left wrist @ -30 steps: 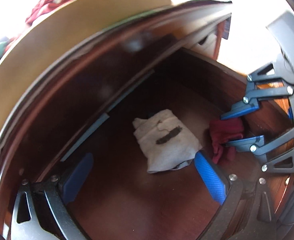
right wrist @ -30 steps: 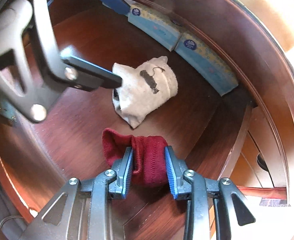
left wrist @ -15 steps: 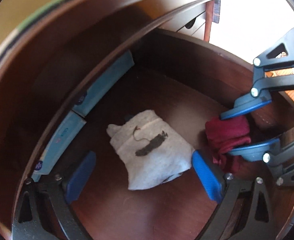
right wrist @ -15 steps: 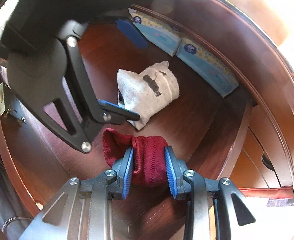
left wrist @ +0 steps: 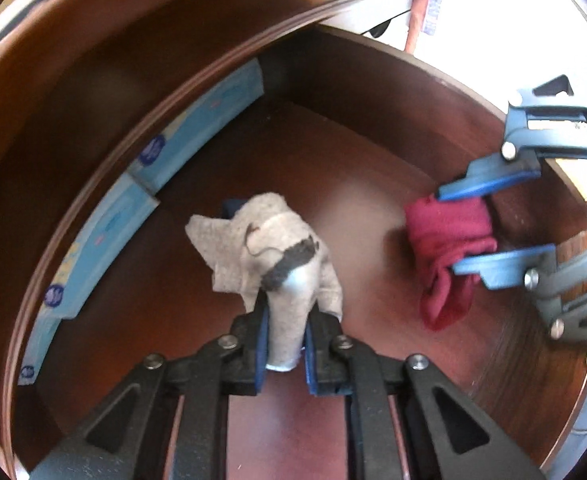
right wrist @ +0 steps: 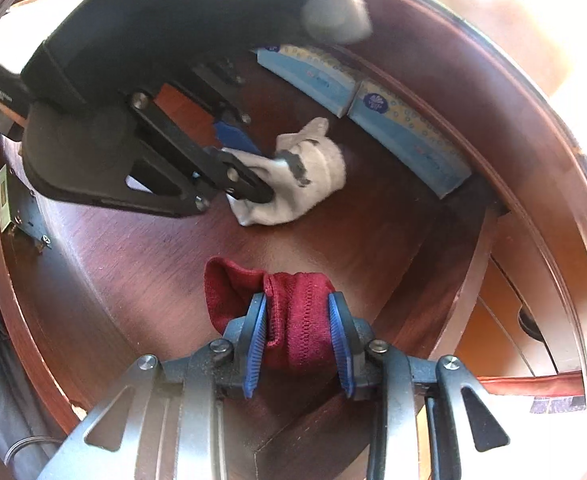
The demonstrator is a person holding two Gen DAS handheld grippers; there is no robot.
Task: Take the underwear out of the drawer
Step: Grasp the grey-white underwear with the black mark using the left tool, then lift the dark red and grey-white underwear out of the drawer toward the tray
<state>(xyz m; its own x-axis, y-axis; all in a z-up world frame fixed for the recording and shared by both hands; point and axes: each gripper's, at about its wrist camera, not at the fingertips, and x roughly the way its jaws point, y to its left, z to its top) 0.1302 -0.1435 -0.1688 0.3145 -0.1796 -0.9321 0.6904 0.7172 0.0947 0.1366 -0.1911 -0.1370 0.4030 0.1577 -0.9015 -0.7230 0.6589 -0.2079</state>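
Observation:
Inside a dark wooden drawer [left wrist: 373, 92], a folded white-grey pair of underwear with a dark mark [left wrist: 269, 240] is bunched up between the blue pads of my left gripper [left wrist: 285, 312], which is shut on it. To its right, a red pair of underwear [left wrist: 449, 228] is pinched by my right gripper [left wrist: 449, 232]. In the right wrist view, the right gripper [right wrist: 299, 320] is shut on the red underwear [right wrist: 229, 292] low over the drawer floor [right wrist: 133, 272], and the left gripper [right wrist: 257, 170] clamps the white pair [right wrist: 317, 176] beyond it.
Blue tissue boxes [left wrist: 197, 136] line the drawer's back wall, seen again as tissue boxes [right wrist: 409, 136] in the right wrist view. Drawer walls enclose both grippers. Lighter furniture with a drawer handle [right wrist: 529, 324] shows past the right side.
My left gripper came down over the white underwear and closed on it, bunching the cloth upward. The right gripper stayed still with the red underwear in it.

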